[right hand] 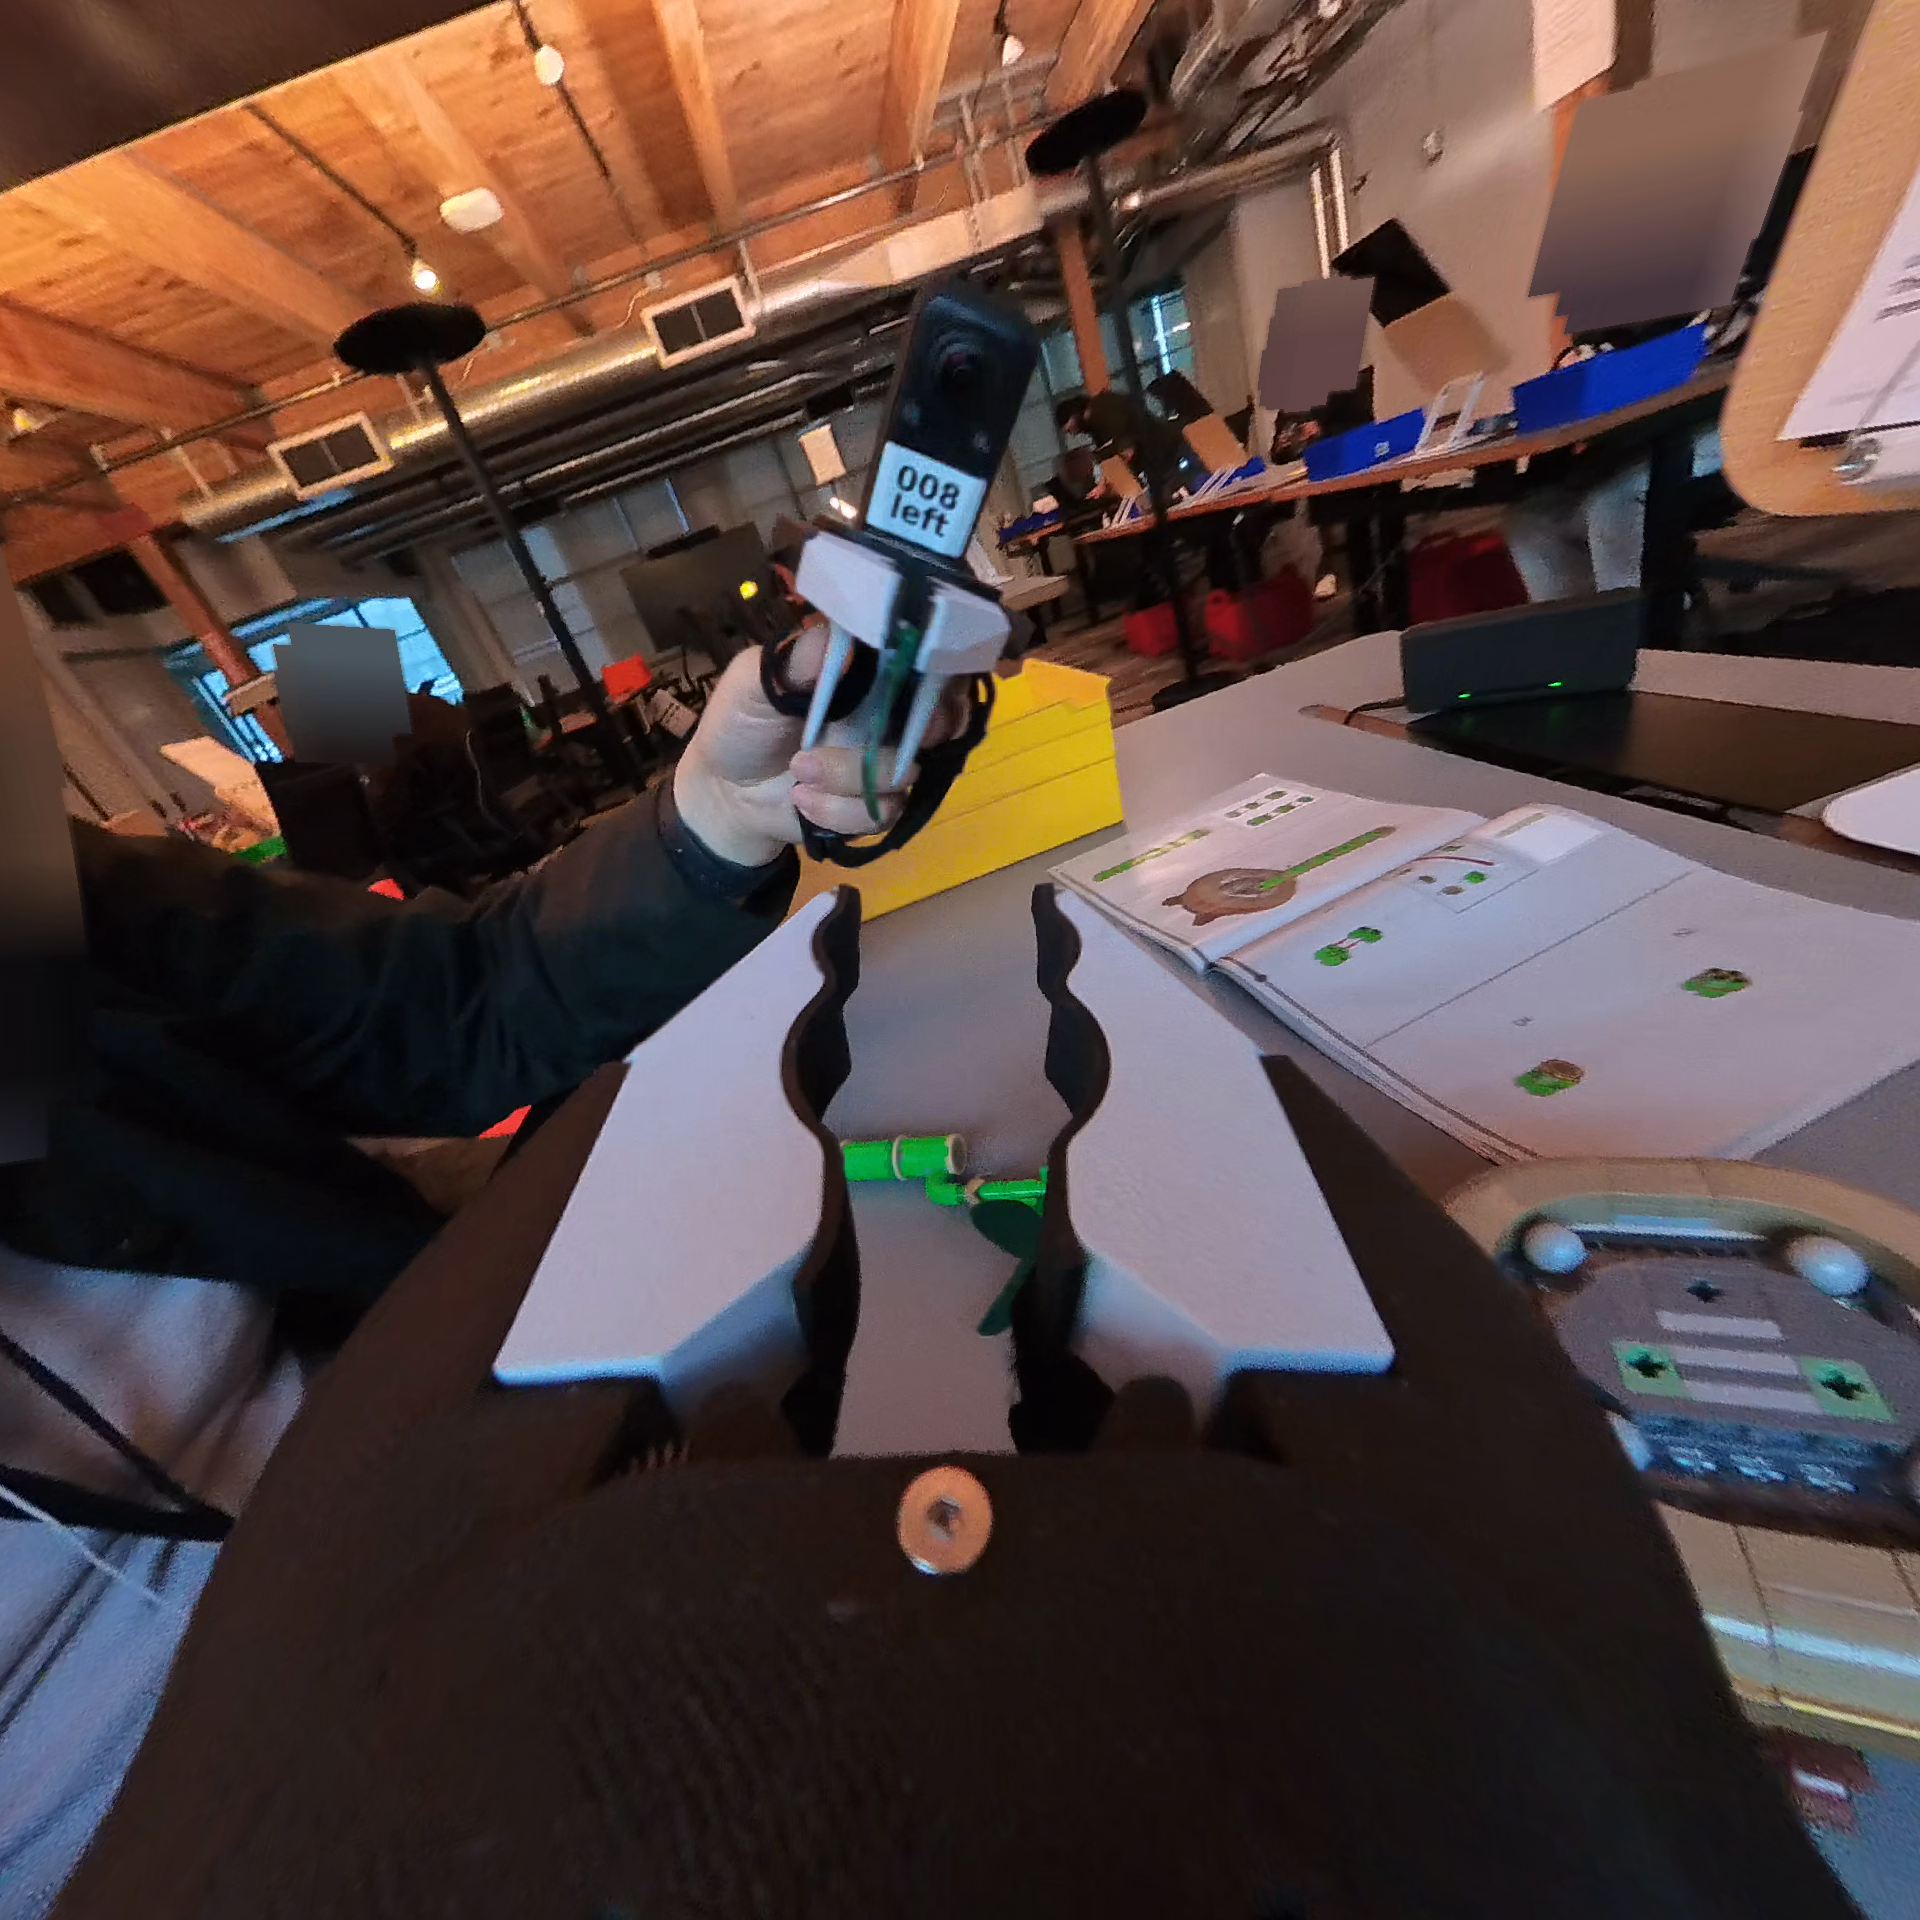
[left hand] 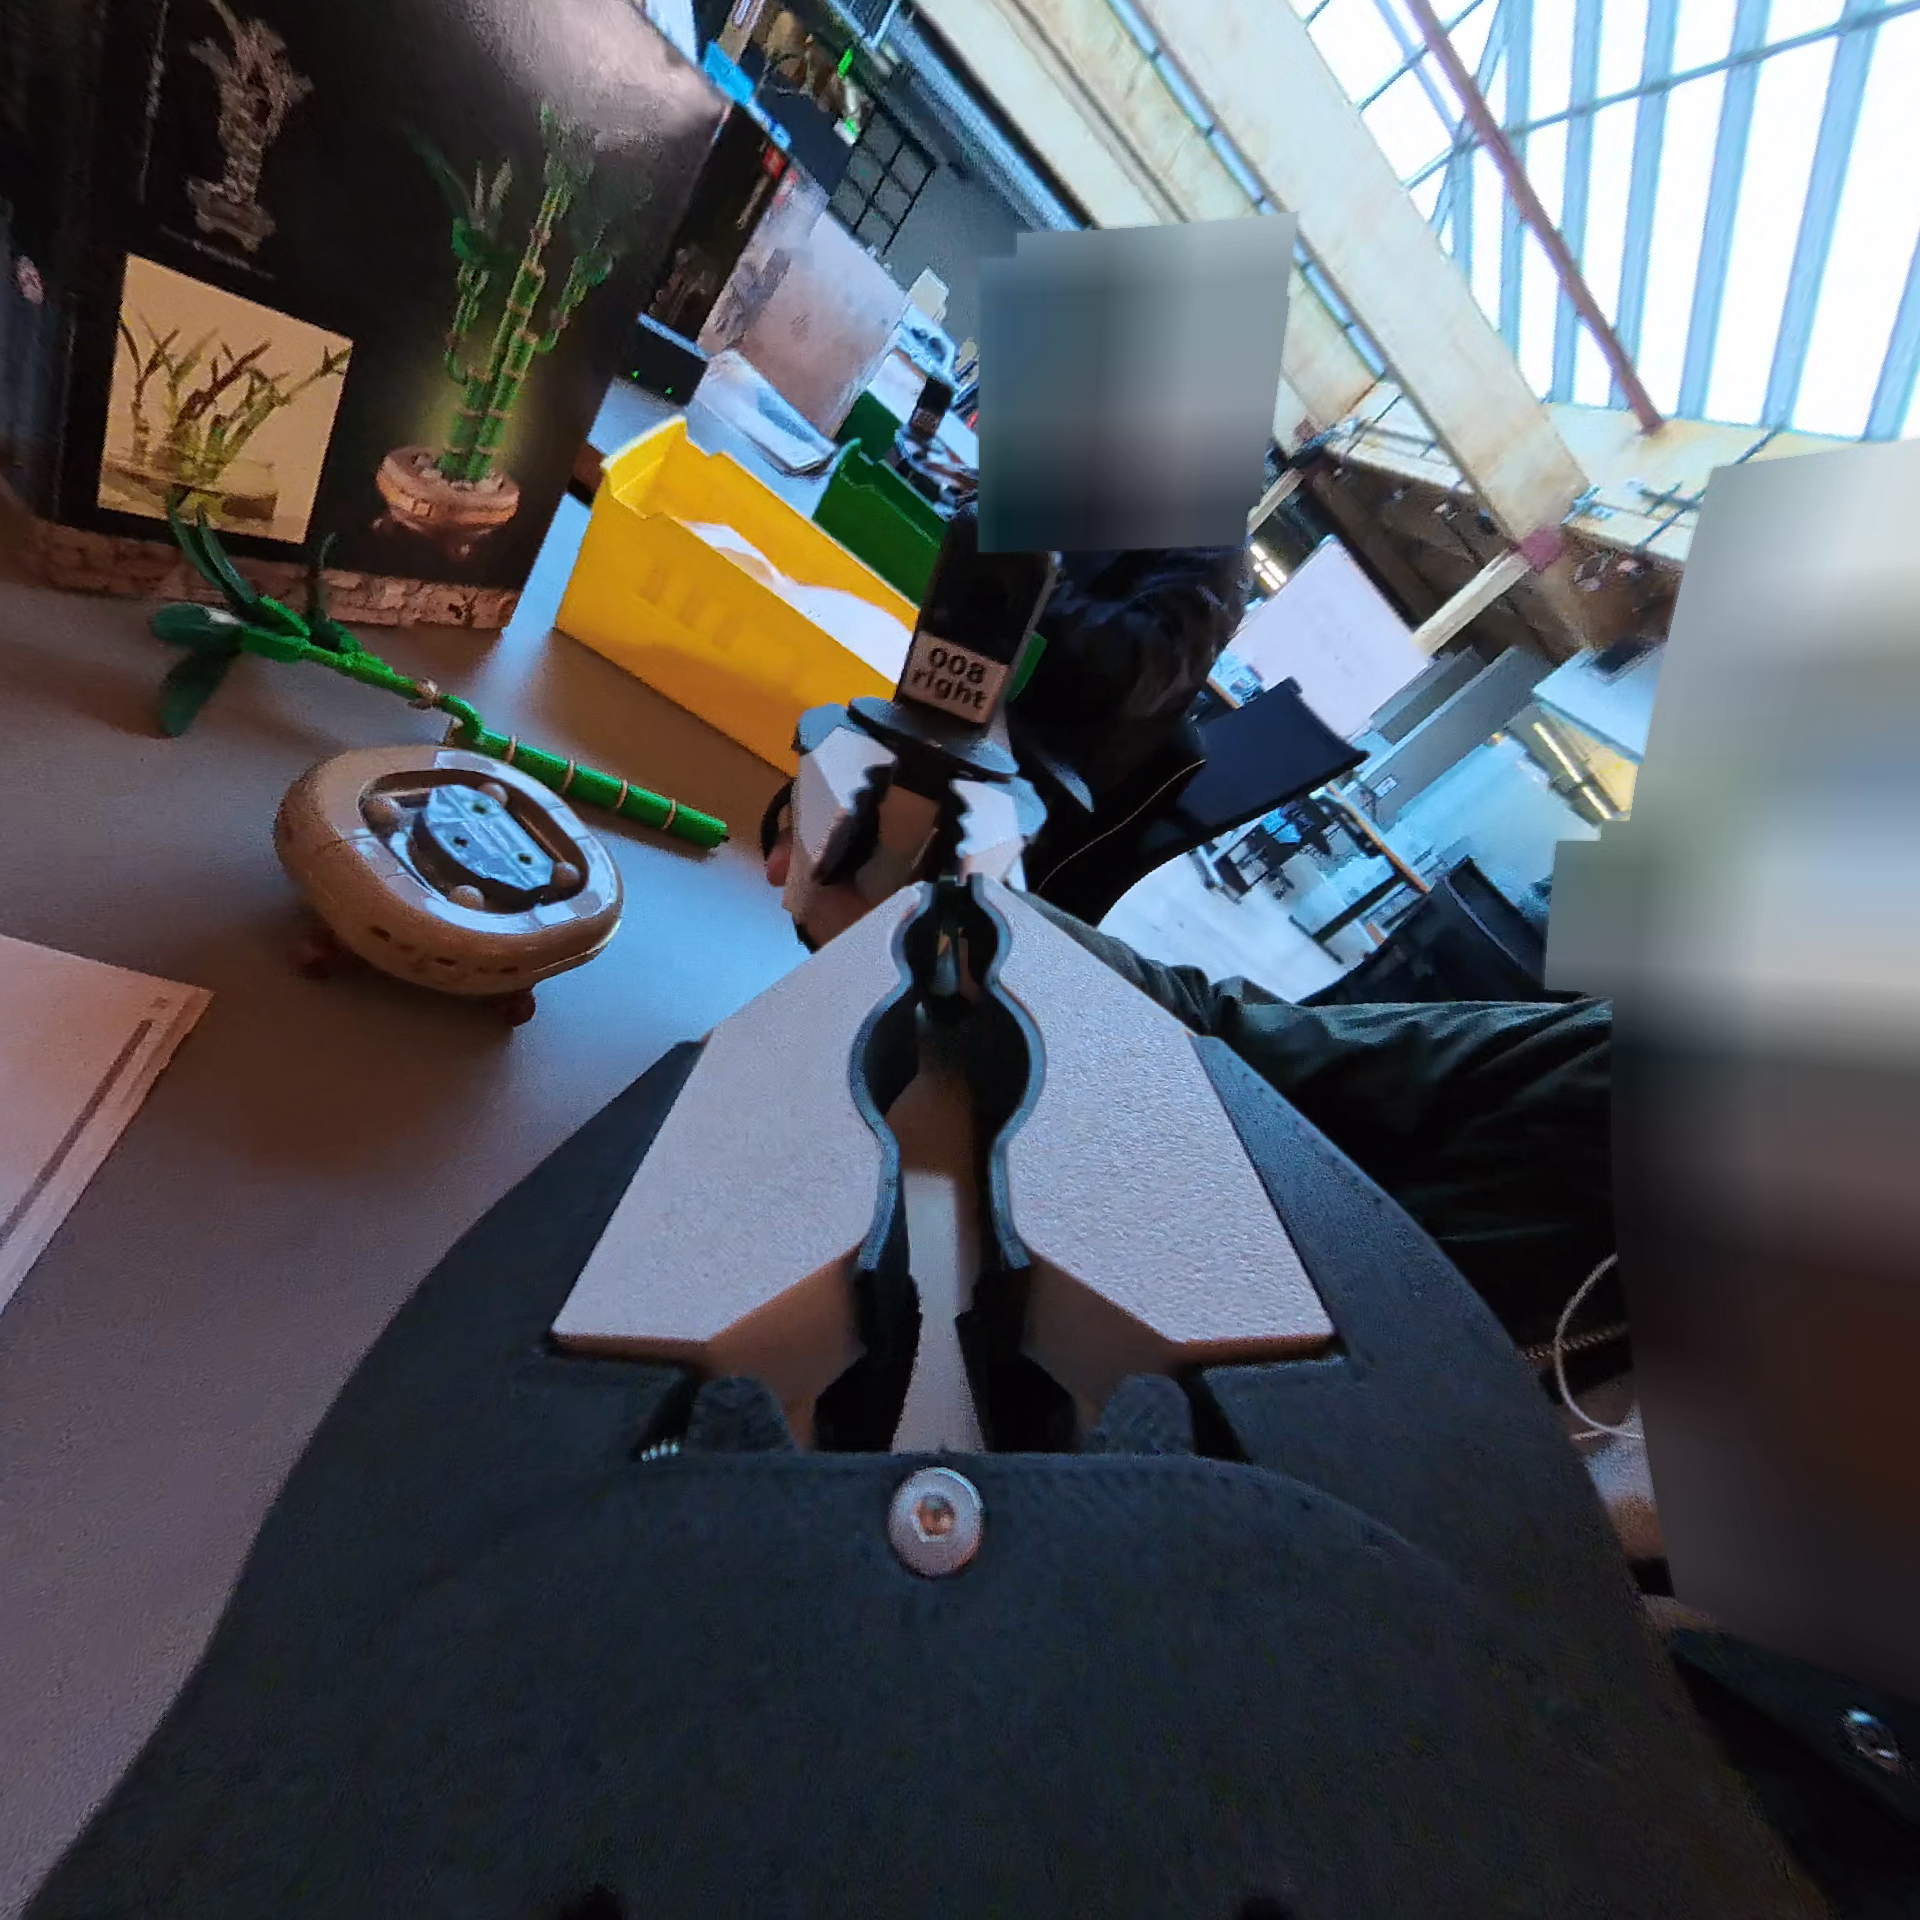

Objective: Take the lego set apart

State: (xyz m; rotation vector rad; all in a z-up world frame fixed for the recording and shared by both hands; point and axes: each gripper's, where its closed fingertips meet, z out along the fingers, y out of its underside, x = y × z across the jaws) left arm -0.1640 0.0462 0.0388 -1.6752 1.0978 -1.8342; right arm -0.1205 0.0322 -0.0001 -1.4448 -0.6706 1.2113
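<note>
The left hand-held gripper (right hand: pixel 886 756) is clamping a thin green leaf (right hand: pixel 881 727), lifted above the pot (left hand: pixel 447 868). The right hand-held gripper (right hand: pixel 945 935) is hanging apart, empty; it probably needs to take the stalk (left hand: pixel 582 774) next.

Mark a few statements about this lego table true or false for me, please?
1. The right gripper is open and empty. True.
2. The bamboo stalk stands upright in the pot. False: it lies flat on the table behind the pot.
3. The bin behind the stalk is red. False: it is yellow.
4. The instruction booklet lies open. True.
5. The left gripper pinches a thin green piece. True.
</note>
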